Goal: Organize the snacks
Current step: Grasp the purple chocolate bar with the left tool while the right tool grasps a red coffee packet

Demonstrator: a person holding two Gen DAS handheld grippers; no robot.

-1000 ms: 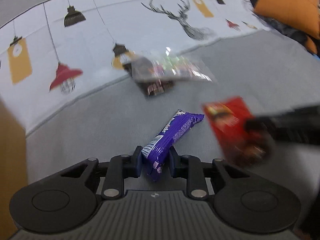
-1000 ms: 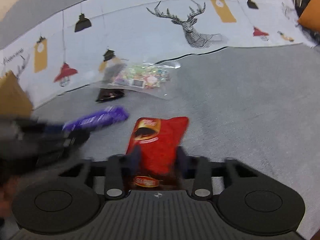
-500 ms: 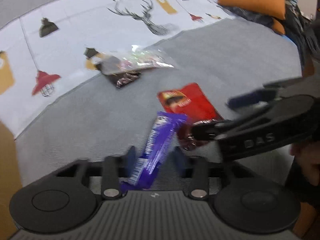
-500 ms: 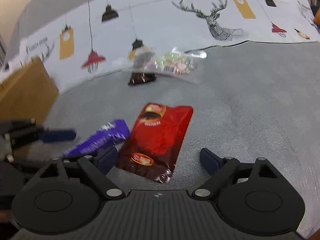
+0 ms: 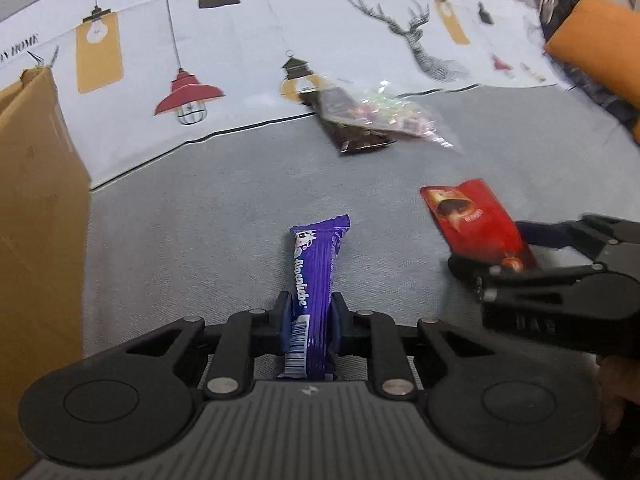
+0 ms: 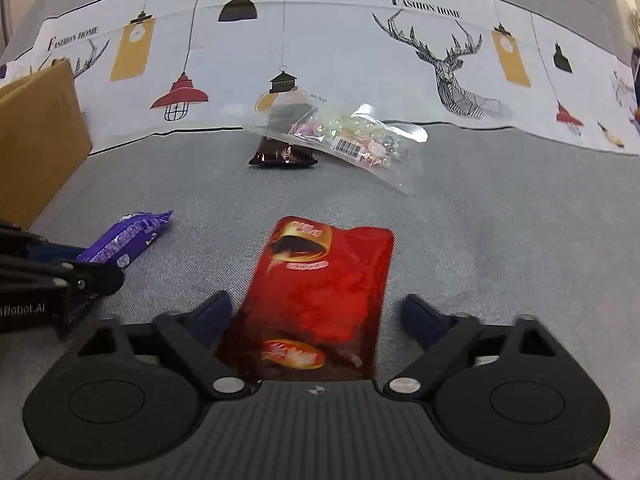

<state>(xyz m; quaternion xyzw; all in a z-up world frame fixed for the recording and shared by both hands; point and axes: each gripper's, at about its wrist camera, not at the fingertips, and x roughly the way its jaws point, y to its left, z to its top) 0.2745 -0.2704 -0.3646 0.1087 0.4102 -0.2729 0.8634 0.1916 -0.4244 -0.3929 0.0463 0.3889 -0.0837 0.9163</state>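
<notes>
Left wrist view: the left gripper (image 5: 310, 316) has its jaws clenched on the lower end of the purple candy bar (image 5: 316, 276), which points forward above the grey surface (image 5: 200, 216). The red snack pouch (image 5: 476, 224) lies to the right, between the fingers of the right gripper (image 5: 516, 252). A dark packet (image 5: 352, 136) and a clear candy bag (image 5: 392, 116) overlap farther ahead, at the edge of the printed cloth (image 5: 248, 52). A cardboard box (image 5: 36, 216) stands at left.

Right wrist view: the right gripper (image 6: 316, 316) has its jaws spread wide, released; the red snack pouch (image 6: 320, 288) lies flat on the grey surface (image 6: 500, 220) between them. The purple candy bar (image 6: 128, 236) is at left, held by the left gripper (image 6: 60, 276).
</notes>
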